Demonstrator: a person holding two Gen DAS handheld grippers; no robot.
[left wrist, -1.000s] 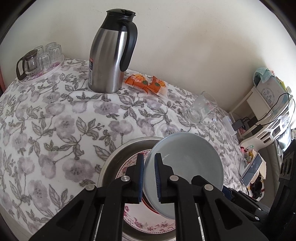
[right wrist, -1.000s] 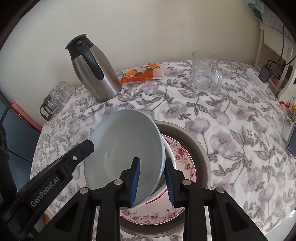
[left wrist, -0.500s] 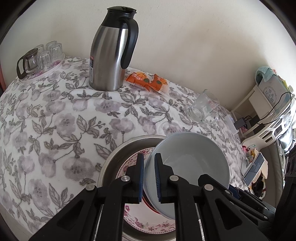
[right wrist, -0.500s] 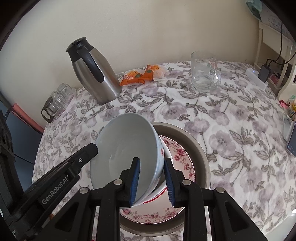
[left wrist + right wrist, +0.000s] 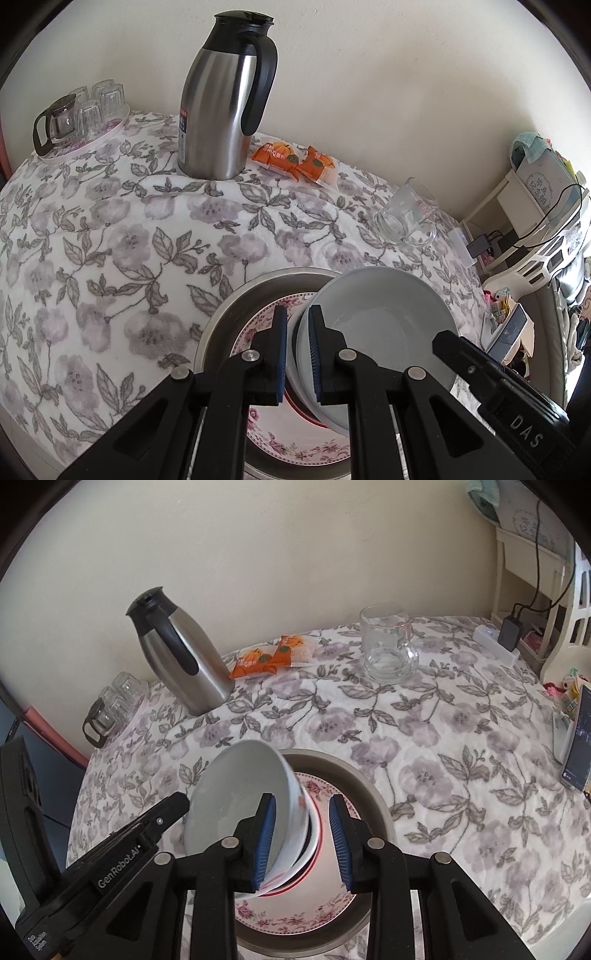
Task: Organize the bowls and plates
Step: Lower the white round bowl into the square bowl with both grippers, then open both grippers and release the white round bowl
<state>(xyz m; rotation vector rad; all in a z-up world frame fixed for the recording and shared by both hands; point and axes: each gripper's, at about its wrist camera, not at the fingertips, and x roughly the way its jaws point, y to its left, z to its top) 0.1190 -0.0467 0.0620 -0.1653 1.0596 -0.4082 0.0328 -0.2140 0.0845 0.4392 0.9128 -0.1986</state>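
glass set: small clear glasses and a glass teapot [image 5: 59, 120] on a tray at the far left edge of the tabletop, by the wall.
thermos: tall steel jug with black lid and handle [image 5: 221, 96], upright, right of the glass set.
snack packets: two orange packets [image 5: 295, 158] lying just right of the thermos base.
glass mug: clear mug with a handle [image 5: 408, 214], further right, near the far right edge of the tabletop.
tabletop: covered in a white cloth printed with grey-purple flowers [image 5: 122, 236].
metal basin: round steel basin [image 5: 369, 794] at the near middle of the tabletop.
floral plate: pink-flowered plate [image 5: 295, 917] lying flat inside the basin.
red-rimmed bowl: white bowl with a red rim [image 5: 314, 845] sitting on the plate, partly hidden.
grey bowl: pale grey bowl [image 5: 380, 332], tilted steeply on its side, its lower part nested in the red-rimmed bowl.
left gripper: [image 5: 297, 354] nearly closed, blue pads pinching the grey bowl's left rim.
right gripper: [image 5: 303, 842] partly open; its left pad lies inside the grey bowl against the wall, its right pad stands clear of both bowls, so it grips nothing.
shelf: cream shelf unit with cables and a charger [image 5: 517, 590] at the far right, beside the tabletop.
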